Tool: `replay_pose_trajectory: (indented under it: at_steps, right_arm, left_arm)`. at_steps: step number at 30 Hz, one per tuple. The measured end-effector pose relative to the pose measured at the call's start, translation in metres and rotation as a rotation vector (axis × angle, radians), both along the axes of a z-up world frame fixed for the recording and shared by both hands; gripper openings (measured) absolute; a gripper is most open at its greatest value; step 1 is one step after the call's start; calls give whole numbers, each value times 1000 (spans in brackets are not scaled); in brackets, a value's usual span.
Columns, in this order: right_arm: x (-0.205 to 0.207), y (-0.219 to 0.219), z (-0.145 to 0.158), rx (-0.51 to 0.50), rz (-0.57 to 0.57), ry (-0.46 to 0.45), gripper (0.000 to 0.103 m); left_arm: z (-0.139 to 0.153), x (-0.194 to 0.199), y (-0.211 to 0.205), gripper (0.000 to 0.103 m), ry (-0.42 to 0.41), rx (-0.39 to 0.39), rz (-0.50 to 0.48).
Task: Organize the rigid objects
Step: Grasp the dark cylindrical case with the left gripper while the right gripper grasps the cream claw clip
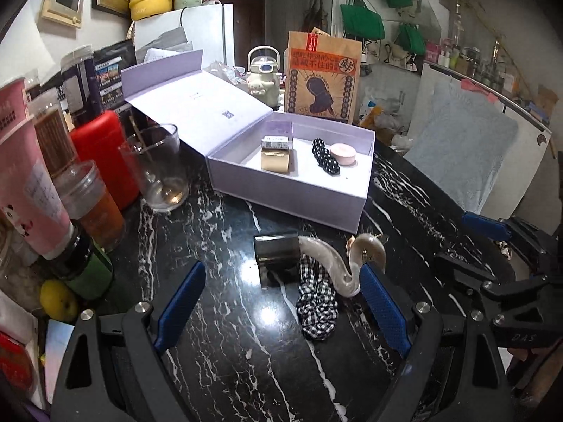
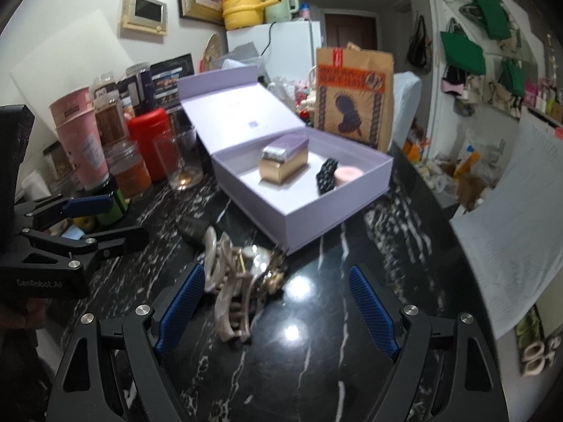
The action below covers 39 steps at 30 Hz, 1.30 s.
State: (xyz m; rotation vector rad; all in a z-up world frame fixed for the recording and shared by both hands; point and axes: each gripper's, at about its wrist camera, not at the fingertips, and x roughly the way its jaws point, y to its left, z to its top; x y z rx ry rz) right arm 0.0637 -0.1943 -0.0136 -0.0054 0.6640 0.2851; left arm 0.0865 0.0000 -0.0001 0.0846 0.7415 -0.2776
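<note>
Left claw [image 1: 281, 306]: wide open, holding nothing, low over the black marble bench [image 1: 218, 344].
Right claw [image 2: 278, 307]: wide open, empty, around the pearly hair clip [image 2: 234, 281].
Dark small box [image 1: 278, 258]: on the bench, touching the checked scrunchie [image 1: 316, 311].
Lilac box [image 1: 299, 190]: lid open; inside a gold box [image 1: 275, 161], dotted scrunchie [image 1: 325, 158], pink round case [image 1: 343, 153].

A red canister [image 1: 105, 154], empty glass [image 1: 160, 167] and pink cup [image 1: 26, 176] crowd the black marble table's [image 1: 228, 334] left edge.

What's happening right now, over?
Both claws open, empty. Pearly hair claw clip lies between right claw fingers. Open lilac box ahead, path clear.
</note>
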Motion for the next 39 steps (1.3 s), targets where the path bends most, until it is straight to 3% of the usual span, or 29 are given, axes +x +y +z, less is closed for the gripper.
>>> replay_pose_trajectory:
  at_steps: [9,22,30,34,39]
  right_arm:
    - [10,7,-34,25,72,104,85]
    - [30,16,-58,51,103,186,79]
    - [46,22,-65,96,131,234,59]
    - [47,25,-66,100,151,241,30]
    - [44,23,-65,103,155,232,30]
  left_arm:
    - [-29,5,12,90,94,-66,20]
    - [-59,10,12,90,162,-46,4]
    - [-58,20,18,90,158,-57,14]
    - [-55,26,22,90,151,-73,20]
    - [-49,36,21,90,136,-90,13]
